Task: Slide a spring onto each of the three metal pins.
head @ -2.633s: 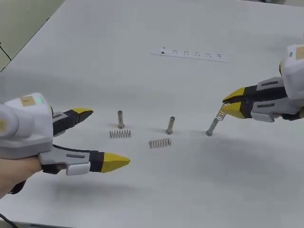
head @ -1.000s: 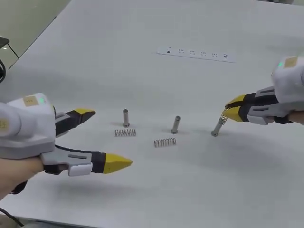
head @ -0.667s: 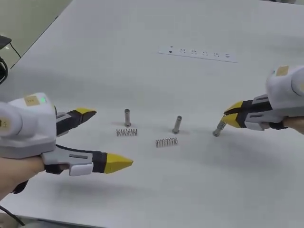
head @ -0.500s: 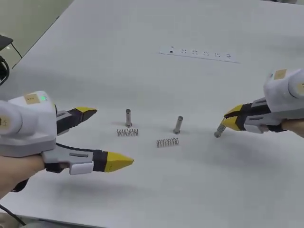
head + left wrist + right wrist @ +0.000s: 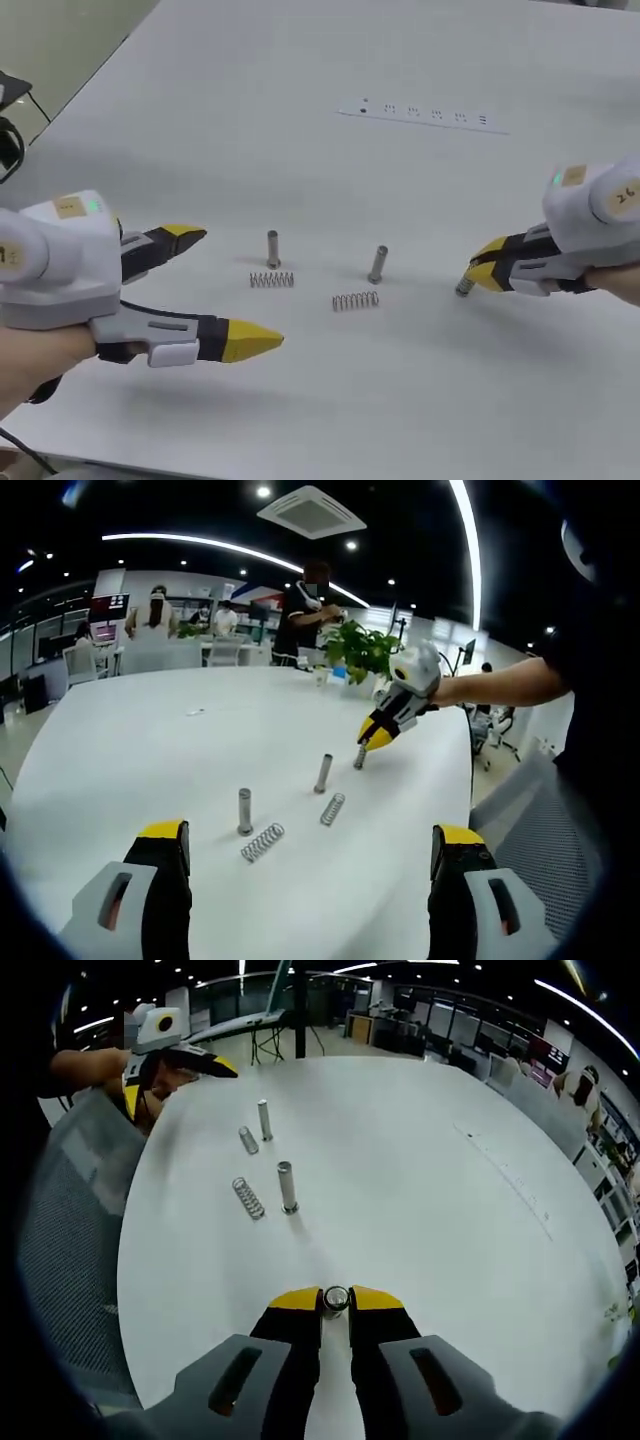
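The right tool point(image 5: 482, 270) has been brought down since a second ago. Then a spring was held high at the tip of the right pin point(image 5: 464, 288). Now the yellow tips sit low against that pin, with little of it left showing beneath them in the head view. In the right gripper view the jaws are seen clenched to a narrow gap about the pin's round head. The coils themselves cannot be made out, so it cannot be told whether the spring has been run fully down or is pinched between the pads and the pin. It is judged that the first of the three fittings is almost done and that release remains.

The left tool point(image 5: 232, 288) is held released, with its jaws wide apart, at the near left of the desk point(image 5: 330, 410) and grasping nothing. Two springs are left lying loose. The left spring point(image 5: 271, 280) lies just in front of the left pin point(image 5: 273, 248). The middle spring point(image 5: 355, 300) lies near the foot of the middle pin point(image 5: 378, 264). Both of these pins stand bare, so two fittings are yet to be done. A power strip point(image 5: 425, 115) lies at the far side.
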